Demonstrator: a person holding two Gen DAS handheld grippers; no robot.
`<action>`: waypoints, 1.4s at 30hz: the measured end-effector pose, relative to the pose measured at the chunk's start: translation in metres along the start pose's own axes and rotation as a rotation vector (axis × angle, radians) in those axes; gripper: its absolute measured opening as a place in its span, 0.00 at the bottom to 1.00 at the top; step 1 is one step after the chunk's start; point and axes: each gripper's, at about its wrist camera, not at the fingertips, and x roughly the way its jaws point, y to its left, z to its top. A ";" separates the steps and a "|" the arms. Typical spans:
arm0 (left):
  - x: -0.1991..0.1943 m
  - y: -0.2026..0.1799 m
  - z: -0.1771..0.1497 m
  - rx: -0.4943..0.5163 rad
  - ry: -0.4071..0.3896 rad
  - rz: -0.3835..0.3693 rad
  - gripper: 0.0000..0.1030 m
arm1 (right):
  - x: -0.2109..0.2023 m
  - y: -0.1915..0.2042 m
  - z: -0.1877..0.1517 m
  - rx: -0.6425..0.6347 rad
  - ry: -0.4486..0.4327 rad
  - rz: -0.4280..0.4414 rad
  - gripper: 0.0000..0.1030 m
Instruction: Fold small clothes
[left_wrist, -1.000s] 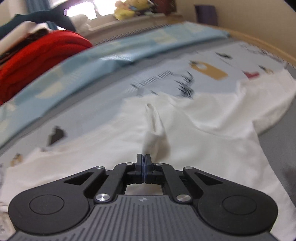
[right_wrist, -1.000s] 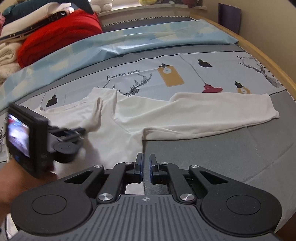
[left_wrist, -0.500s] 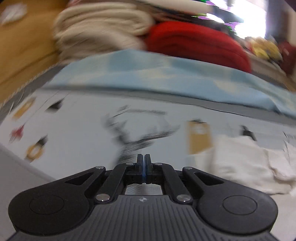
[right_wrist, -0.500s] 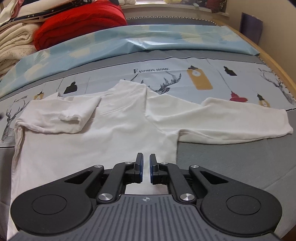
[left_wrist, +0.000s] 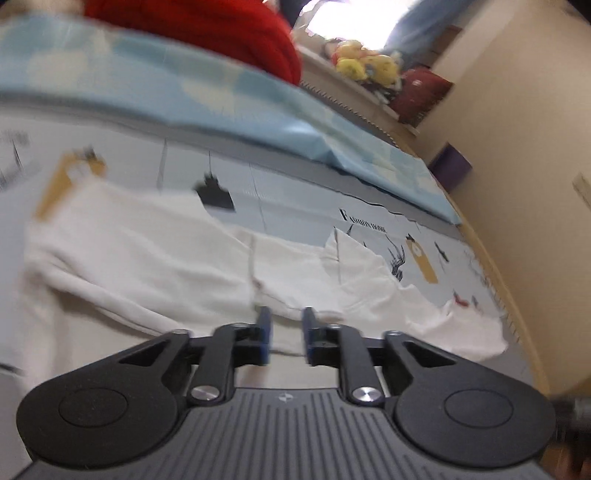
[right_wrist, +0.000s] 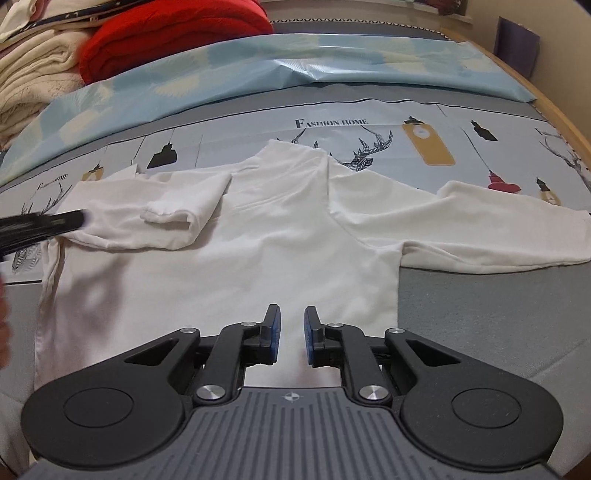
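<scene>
We see the white long-sleeved cotton top (right_wrist: 280, 236) lying flat on the bed's printed grey sheet (right_wrist: 480, 302). One sleeve (right_wrist: 173, 218) is already folded across the chest — the other sleeve (right_wrist: 491, 236) lies stretched out to the side. So we judge the folding has only begun: the second sleeve and the body are left. Our right gripper (right_wrist: 291, 332) hovers over the hem, jaws open and empty; our left gripper (left_wrist: 284, 332) is near the folded sleeve, jaws also parted, holding nothing.

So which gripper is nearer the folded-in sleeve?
Left. The left gripper is at the folded sleeve, at its outer end; the right gripper hovers over the shirt's lower body, well short.
</scene>
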 end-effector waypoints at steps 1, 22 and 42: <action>0.012 0.001 -0.003 -0.054 0.013 -0.008 0.34 | 0.000 -0.002 0.000 0.000 0.000 0.000 0.13; -0.082 0.089 0.049 0.011 -0.208 0.375 0.05 | 0.003 -0.018 0.013 0.004 -0.005 -0.012 0.14; -0.233 0.225 0.041 -0.093 -0.298 0.879 0.27 | 0.018 -0.025 0.007 0.016 0.037 -0.079 0.13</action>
